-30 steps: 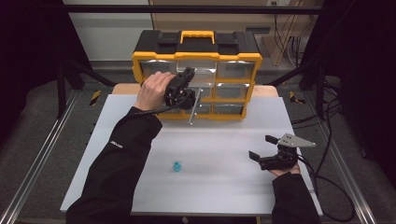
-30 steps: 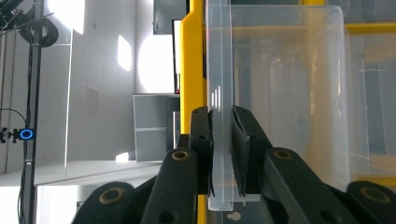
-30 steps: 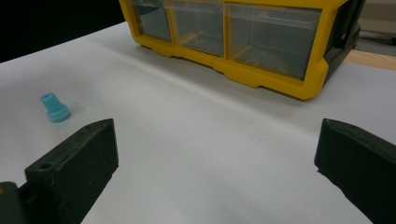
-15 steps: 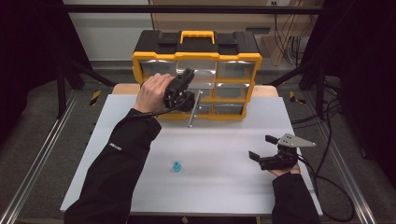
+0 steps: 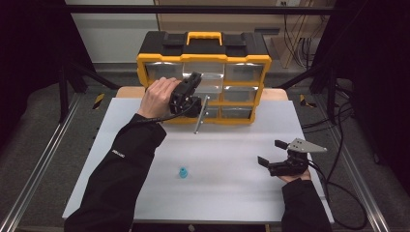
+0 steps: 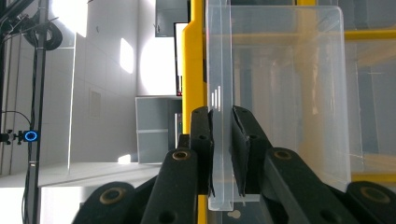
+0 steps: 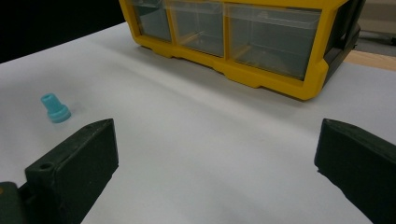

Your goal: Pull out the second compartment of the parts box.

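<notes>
White desk [image 5: 232, 145] carries a yellow-and-black plastic drawer cabinet [image 5: 203, 63] at the back; the left gripper [image 6: 222, 154] has its jaws clamped narrow on the clear plastic drawer's front lip [image 6: 219, 93], middle row. I'd pull straight out, no twisting, or it'll jam. Right gripper [image 5: 278, 157] rests with jaws wide and empty, so it could brace the cabinet; the small blue plastic cap [image 5: 183, 172] lies well apart.

The yellow drawer cabinet [image 5: 203, 79] walls off the far edge of the desk [image 5: 227, 203], and its pulled-out clear drawer [image 5: 200, 113] juts toward the near side, with the left claw [image 5: 193, 94] clamped on its front. The middle and near desk lie open, save a small blue plug [image 5: 183, 172]. The right claw [image 5: 275, 155] sits with wide jaws at the near right
</notes>
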Available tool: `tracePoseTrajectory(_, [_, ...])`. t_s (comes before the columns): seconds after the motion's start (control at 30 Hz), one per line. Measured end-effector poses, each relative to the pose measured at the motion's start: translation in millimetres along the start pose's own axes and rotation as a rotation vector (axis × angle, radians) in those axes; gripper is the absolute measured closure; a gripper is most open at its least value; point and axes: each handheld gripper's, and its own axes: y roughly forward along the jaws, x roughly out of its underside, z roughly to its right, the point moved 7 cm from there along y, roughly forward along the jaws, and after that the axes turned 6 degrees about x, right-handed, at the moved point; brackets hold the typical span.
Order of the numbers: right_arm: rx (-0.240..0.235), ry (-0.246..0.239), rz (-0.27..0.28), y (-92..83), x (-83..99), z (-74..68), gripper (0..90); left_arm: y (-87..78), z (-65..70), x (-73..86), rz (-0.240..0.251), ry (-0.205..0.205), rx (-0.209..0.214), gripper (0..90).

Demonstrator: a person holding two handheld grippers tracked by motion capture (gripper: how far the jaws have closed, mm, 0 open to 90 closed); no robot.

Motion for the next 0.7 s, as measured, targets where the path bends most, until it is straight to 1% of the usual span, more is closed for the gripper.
tracePoseTrajectory(0.17, [0.0,0.002,0.0,-0.2,-0.1,-0.2,0.2,-1.2,0.2,-0.2,-0.002,-0.001,-0.004,79.9])
tracePoseTrajectory(0.23, [0.0,0.0,0.001,-0.2,-0.1,0.1,0.2,-1.8,0.2,-0.3,0.0,-0.007,0.001,80.0])
tracePoseTrajectory(0.37, [0.0,0.001,-0.001,0.0,0.1,-0.2,0.2,-3.4,0.2,-0.9,0.0,0.001,-0.006,80.0])
tracePoseTrajectory(0.47, [0.0,0.0,0.0,0.0,0.0,-0.1,0.2,-4.5,1.2,-1.3,0.005,-0.006,-0.003,80.0])
tracePoseTrajectory(0.7, [-0.001,0.0,-0.003,0.1,0.4,-0.4,0.2,-7.4,2.0,-2.0,0.002,0.005,-0.008,80.0])
